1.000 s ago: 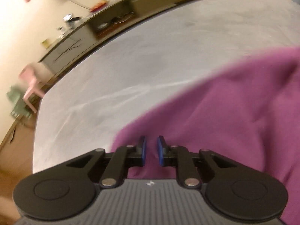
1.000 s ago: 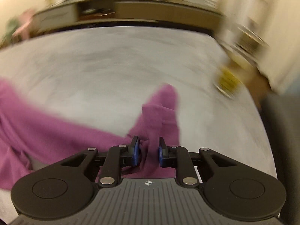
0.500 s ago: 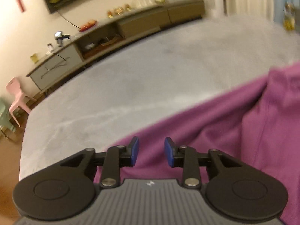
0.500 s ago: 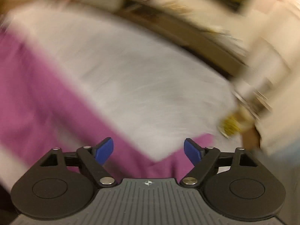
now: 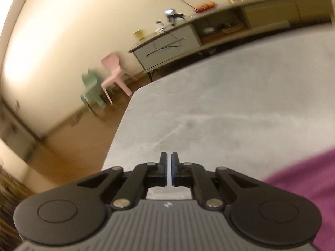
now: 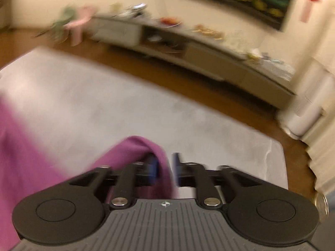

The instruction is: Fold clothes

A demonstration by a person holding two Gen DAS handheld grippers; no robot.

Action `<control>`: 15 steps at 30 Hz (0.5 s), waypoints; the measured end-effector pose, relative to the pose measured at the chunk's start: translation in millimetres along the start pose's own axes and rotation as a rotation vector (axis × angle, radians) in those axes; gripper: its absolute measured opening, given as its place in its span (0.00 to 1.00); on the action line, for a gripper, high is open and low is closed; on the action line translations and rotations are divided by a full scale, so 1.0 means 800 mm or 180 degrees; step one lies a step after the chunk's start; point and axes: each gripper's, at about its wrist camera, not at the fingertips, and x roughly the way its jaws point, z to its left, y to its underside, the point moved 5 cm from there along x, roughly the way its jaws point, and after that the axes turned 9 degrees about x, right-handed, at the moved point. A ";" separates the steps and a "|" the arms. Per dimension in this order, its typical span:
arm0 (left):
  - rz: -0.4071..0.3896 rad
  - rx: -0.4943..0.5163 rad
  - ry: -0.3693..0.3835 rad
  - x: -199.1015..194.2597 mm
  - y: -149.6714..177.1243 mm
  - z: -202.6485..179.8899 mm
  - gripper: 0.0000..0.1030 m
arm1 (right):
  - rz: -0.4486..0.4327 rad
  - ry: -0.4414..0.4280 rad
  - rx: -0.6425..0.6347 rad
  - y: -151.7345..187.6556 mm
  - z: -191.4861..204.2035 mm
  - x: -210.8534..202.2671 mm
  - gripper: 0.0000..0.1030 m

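Observation:
The purple garment (image 5: 303, 177) lies on the grey surface (image 5: 230, 104), at the lower right in the left wrist view. My left gripper (image 5: 169, 167) is shut with nothing in it. It hangs over bare grey surface near the left edge, apart from the garment. In the right wrist view a raised fold of the purple garment (image 6: 136, 150) sits between the closing jaws of my right gripper (image 6: 165, 164), and the blue pads touch it on both sides. More of the garment spreads out at the left. The view is blurred.
The grey surface's left edge drops to a wooden floor (image 5: 73, 146). A pink chair (image 5: 115, 73) and a green one (image 5: 92, 90) stand by the wall. A long low sideboard (image 6: 188, 48) with small items runs along the far wall. Bare grey surface (image 6: 104, 96) lies ahead.
My left gripper has shut and swung left, off the garment and toward the surface's edge. My right gripper opened wide, then closed around a fold of the garment while turning.

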 end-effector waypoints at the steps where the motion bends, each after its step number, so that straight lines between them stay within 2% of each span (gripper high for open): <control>1: -0.0056 -0.0108 0.0195 -0.010 0.001 0.004 0.11 | -0.0048 0.0208 0.0138 -0.016 -0.007 0.023 0.79; 2: -0.0109 -0.0202 0.0389 -0.019 0.002 0.007 0.13 | -0.0092 0.0442 0.0282 -0.023 -0.015 0.040 0.78; 3: -0.0129 -0.0167 0.0566 -0.026 0.005 0.000 0.19 | -0.0170 0.0522 0.0429 -0.025 -0.015 0.041 0.78; 5: -0.0170 -0.0098 0.0920 -0.039 0.012 -0.014 0.25 | -0.0319 0.0568 0.0692 -0.010 -0.017 0.034 0.78; 7: -0.0207 -0.0023 0.1261 -0.052 0.019 -0.029 0.40 | -0.0333 0.0440 0.0844 0.024 -0.011 0.022 0.80; 9: -0.0179 0.0153 0.1331 -0.045 0.020 -0.053 0.47 | -0.0258 0.0315 0.1060 0.061 -0.025 0.019 0.80; 12: -0.0154 0.0231 0.1405 -0.048 0.020 -0.085 0.51 | -0.0228 0.0070 0.1436 0.104 -0.015 0.016 0.80; 14: -0.0123 0.0325 0.1433 -0.046 0.023 -0.104 0.52 | -0.0016 -0.0236 0.1215 0.124 0.010 0.011 0.80; 15: -0.0110 0.0392 0.1422 -0.044 0.025 -0.113 0.52 | 0.0048 -0.0414 0.0907 0.125 0.027 0.011 0.80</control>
